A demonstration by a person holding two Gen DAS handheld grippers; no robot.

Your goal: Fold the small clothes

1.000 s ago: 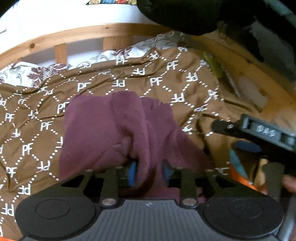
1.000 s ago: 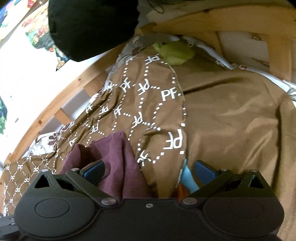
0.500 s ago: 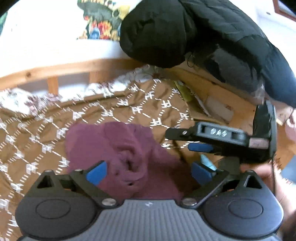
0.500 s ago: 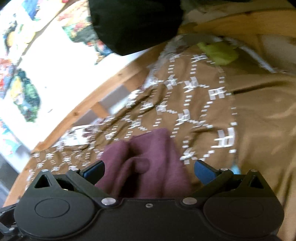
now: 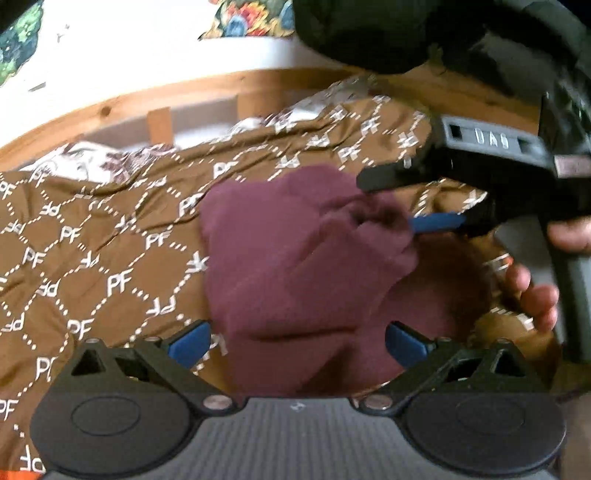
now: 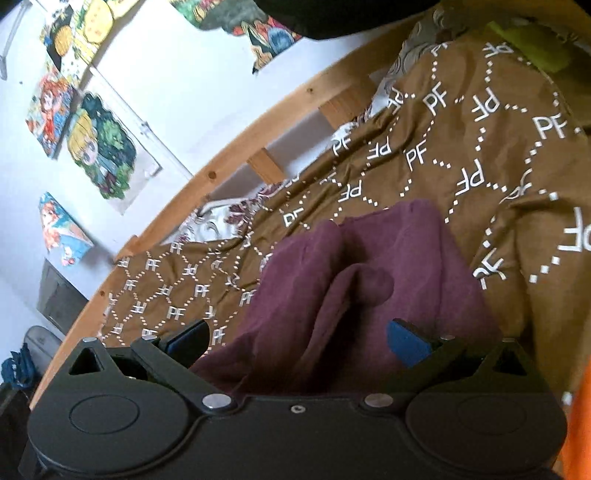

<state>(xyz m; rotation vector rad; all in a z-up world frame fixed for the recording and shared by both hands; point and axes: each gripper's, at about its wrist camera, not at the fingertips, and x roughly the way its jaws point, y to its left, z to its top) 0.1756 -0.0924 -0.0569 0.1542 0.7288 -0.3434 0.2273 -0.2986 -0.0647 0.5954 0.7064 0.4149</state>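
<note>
Here a small maroon garment (image 5: 295,258) lies bunched on a brown bedspread (image 5: 92,240) printed with white dotted diamonds and the letters PF. The cloth is rumpled, with a rolled fold rising near its middle in the right wrist view (image 6: 362,284), and its near edge runs under both grippers.

The left gripper (image 5: 297,341) hangs over the near part of the garment with its jaws spread wide; the blue pads (image 5: 188,341) stand on either side of the cloth and do not press on it. The right gripper (image 6: 299,339) is likewise spread wide in its own view, its blue pads apart with the maroon fabric lying loose between them. In the left wrist view the right gripper (image 5: 391,201) reaches in from the right, its black finger above the garment and one blue pad (image 5: 439,223) at the cloth's far right edge; whether that pad touches the fabric is hard to tell through the blur. A hand (image 5: 532,291) wraps around that gripper's grey handle.

Beyond the bedspread a patch of white flowered sheet (image 6: 210,225) shows beside a wooden bed rail (image 6: 229,155). Colourful cartoon posters (image 6: 99,147) hang on the white wall behind it. A dark puffy jacket (image 5: 369,33) sits at the top of the left wrist view, and a yellow-green item (image 6: 535,48) lies at the far corner of the bed.
</note>
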